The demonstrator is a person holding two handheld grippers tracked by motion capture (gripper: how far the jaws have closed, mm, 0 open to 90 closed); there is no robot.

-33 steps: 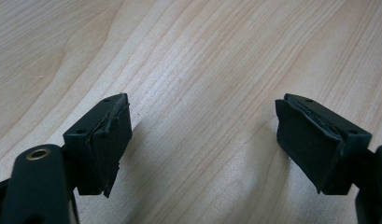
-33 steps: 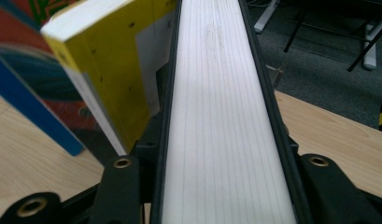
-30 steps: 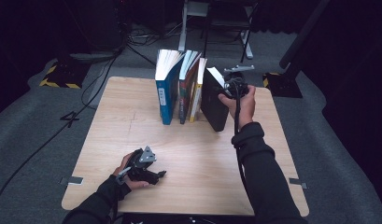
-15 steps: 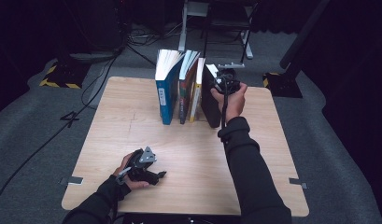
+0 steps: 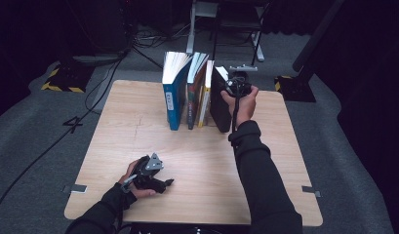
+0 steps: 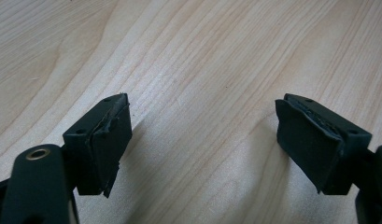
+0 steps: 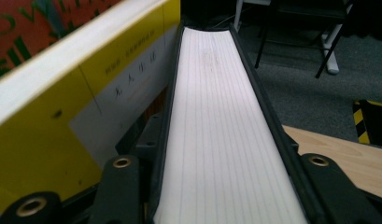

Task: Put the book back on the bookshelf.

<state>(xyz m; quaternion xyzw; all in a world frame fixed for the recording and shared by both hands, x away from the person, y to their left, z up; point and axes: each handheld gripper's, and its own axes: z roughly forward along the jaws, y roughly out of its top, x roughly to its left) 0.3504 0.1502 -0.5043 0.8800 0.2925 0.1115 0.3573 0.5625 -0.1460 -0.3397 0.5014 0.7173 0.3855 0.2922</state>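
Four books stand in a row at the far side of the bench (image 5: pixel 138 146); the black book (image 5: pixel 219 105), at the row's right end, is pinched by the right claw (image 5: pixel 225 83), not yet lifted. Left claw (image 5: pixel 169 183) rests spread, empty, near the front edge.

My right gripper (image 5: pixel 234 84) sits at the top of the black book (image 5: pixel 219 102), rightmost in a row of four upright books on the wooden table (image 5: pixel 138 122). Yellow book (image 5: pixel 205 95) just beside it, then a dark-spined book (image 5: pixel 194 92), then the blue book (image 5: pixel 172 90). My left gripper (image 5: pixel 164 183) rests on the table near the front edge, well apart from the books, jaws apart with nothing between them.
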